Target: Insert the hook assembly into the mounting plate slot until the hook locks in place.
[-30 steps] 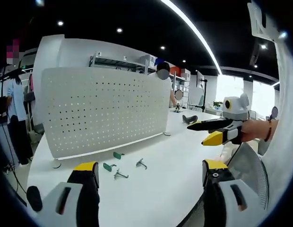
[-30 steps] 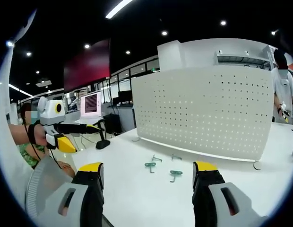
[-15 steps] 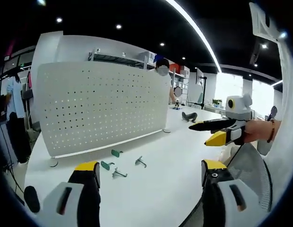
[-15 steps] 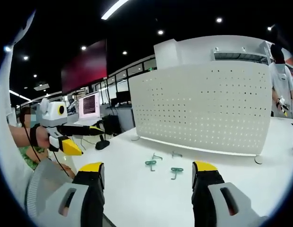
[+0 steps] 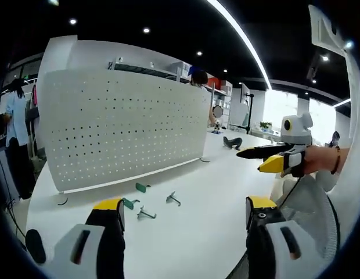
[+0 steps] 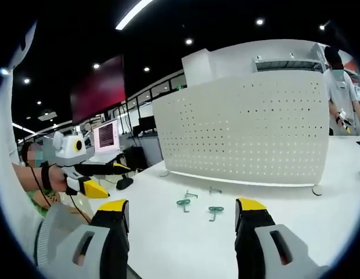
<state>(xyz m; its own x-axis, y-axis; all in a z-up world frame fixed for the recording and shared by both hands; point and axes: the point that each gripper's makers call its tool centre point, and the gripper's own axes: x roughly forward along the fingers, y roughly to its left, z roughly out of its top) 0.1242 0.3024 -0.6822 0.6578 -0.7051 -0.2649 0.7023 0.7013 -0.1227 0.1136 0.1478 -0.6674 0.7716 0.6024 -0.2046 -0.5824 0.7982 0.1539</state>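
Observation:
A white perforated mounting plate [image 5: 122, 128] stands upright on the white table [image 5: 215, 192]; it shows again as the mounting plate [image 6: 244, 136]. In front of it lie two green hooks [image 5: 142, 187] [image 5: 130, 203] and two grey metal hooks [image 5: 173, 199] [image 5: 146, 214]. The right gripper view has the green hooks [image 6: 183, 203] [image 6: 215, 210] and the metal hooks [image 6: 191, 194] farther off. My left gripper [image 5: 183, 212] is open and holds nothing, a short way before the hooks. My right gripper [image 6: 180, 212] is open and holds nothing too. Each comes into the other's view: right gripper [image 5: 270, 158], left gripper [image 6: 96, 177].
A person [image 5: 198, 81] stands behind the plate, another person [image 6: 338, 87] at its far end. A monitor [image 6: 110, 132] sits on a desk at the left. A dark object [image 5: 232, 142] lies far back on the table. The table's near edge runs just under both grippers.
Both cameras have edged closer to the plate, which looks a little larger. The hooks lie where they were. Both grippers stay open.

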